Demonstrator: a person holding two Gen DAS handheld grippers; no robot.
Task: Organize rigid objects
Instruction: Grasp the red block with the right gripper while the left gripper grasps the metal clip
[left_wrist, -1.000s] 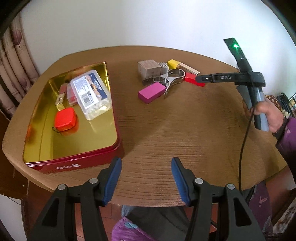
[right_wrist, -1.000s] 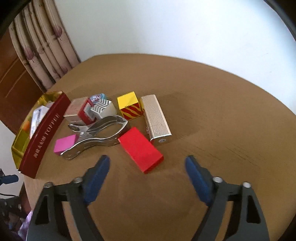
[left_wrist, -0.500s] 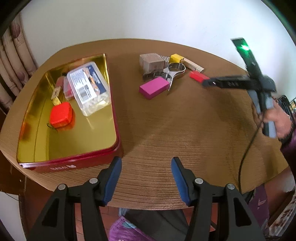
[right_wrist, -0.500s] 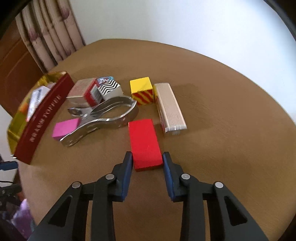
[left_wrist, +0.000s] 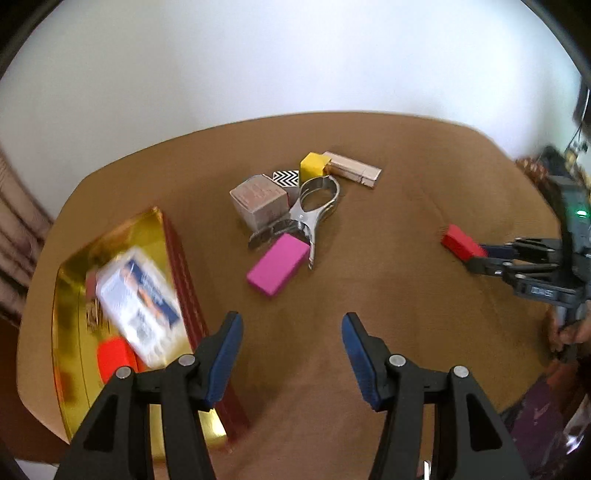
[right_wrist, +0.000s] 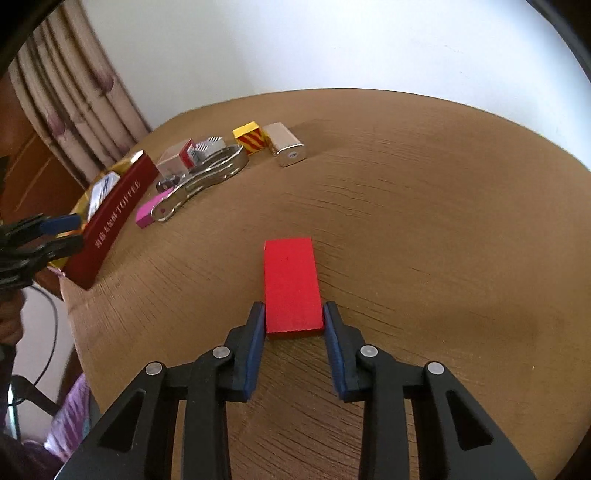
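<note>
My right gripper (right_wrist: 294, 314) is shut on a flat red block (right_wrist: 291, 284), which lies apart from the other pieces on the round wooden table (right_wrist: 424, 206); the left wrist view shows this red block (left_wrist: 460, 242) far right, held between the right gripper's pads. My left gripper (left_wrist: 291, 325) is open with nothing between its fingers, near the front edge beside the gold tin tray (left_wrist: 70, 280). A pink block (left_wrist: 277, 264), a metal clamp (left_wrist: 314, 206), a grey box (left_wrist: 258, 201), a yellow cube (left_wrist: 314, 164) and a silver bar (left_wrist: 352, 170) lie clustered mid-table.
Inside the tray lie a clear plastic box (left_wrist: 142, 308) and a red-orange piece (left_wrist: 112, 356). The tray's red side wall (right_wrist: 110, 221) faces the right wrist view. Curtains (right_wrist: 77, 103) hang at left behind the table. A person's hand (left_wrist: 569, 332) holds the right gripper.
The right gripper closed on the red block and drew it away from the cluster toward the table's near side. The left gripper swung rightward past the tray, staying open.
</note>
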